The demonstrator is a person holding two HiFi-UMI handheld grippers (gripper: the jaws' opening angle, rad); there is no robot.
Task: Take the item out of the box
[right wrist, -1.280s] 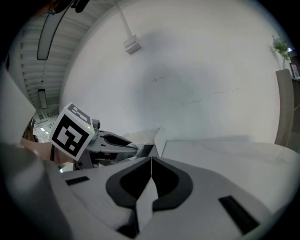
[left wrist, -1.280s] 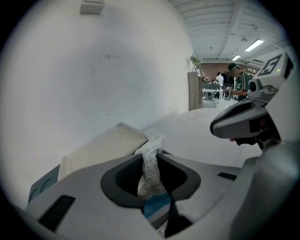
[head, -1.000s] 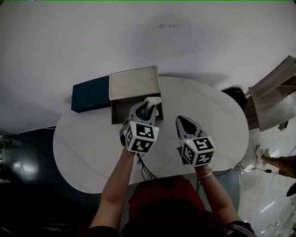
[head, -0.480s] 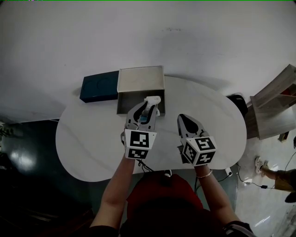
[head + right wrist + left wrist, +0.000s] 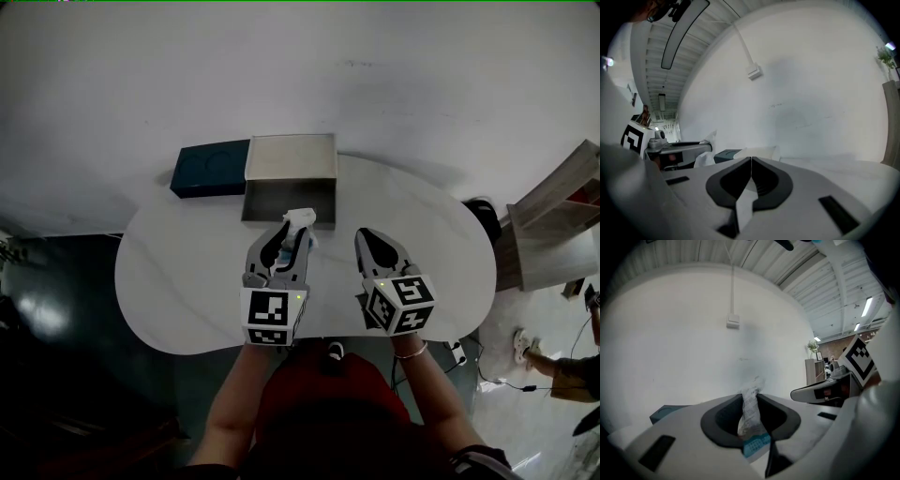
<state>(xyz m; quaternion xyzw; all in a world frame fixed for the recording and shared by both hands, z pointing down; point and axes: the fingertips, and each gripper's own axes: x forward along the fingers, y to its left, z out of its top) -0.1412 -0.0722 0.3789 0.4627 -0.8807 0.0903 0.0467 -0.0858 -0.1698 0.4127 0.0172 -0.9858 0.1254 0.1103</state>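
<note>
**Once the white crinkled plastic packet [image 5: 300, 219] is up out of the open beige cardboard box [image 5: 289, 157]: left holds, right idle**

Head view: the left gripper [image 5: 292, 236] is at frame centre. Its jaws are part-closed and pinch the packet. A second ago the jaw tips reached over the box's front part. They now sit lower in frame, drawn back toward the person, and the packet's tip just overlaps the box's near wall. Judgement: the item is lifted clear and carried above the white oval table [image 5: 178, 281]. A dark blue flat lid [image 5: 210, 167] lies just beside the box, upper left. The right gripper [image 5: 368, 240] hangs over bare table, right of centre.

Left gripper view: the packet stands upright at centre, clamped between the pads, with a blue printed patch at its lower end. Only wall shows behind it, so the tool is tipped upward.

Right gripper view: the jaws are pressed together with nothing between them. Box and lid show centre-left.

Remaining, as judged: set the packet down on the table. The thin film may slip.
</note>
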